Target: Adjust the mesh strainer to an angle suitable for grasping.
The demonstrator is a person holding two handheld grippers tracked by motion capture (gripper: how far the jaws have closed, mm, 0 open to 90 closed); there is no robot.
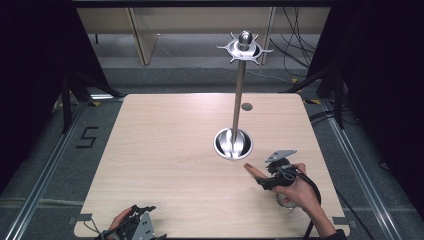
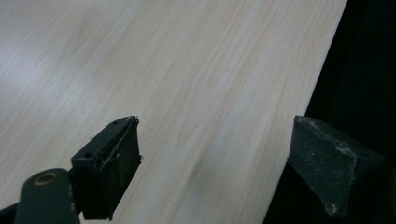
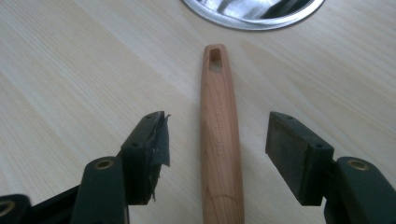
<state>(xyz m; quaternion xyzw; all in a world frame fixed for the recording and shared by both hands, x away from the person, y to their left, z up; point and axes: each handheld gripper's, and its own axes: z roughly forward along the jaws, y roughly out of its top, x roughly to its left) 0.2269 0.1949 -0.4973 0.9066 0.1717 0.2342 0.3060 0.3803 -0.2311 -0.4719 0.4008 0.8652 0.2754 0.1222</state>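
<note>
1 wooden handle (image 3: 219, 135), 2 grippers

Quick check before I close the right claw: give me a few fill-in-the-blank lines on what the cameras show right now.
1. The wooden handle lies between the jaws of the ____ claw.
2. Both claws' jaws stand ____; the left claw has nothing between them.
3. The handle's end with the hole points toward the metal stand's round ____.
4. The left claw hovers at the table's near ____.

Missing words: right; open; base; edge

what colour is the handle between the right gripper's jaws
Light reddish-brown wood with fine grain; the wooden handle shows best in the right gripper view.
</note>
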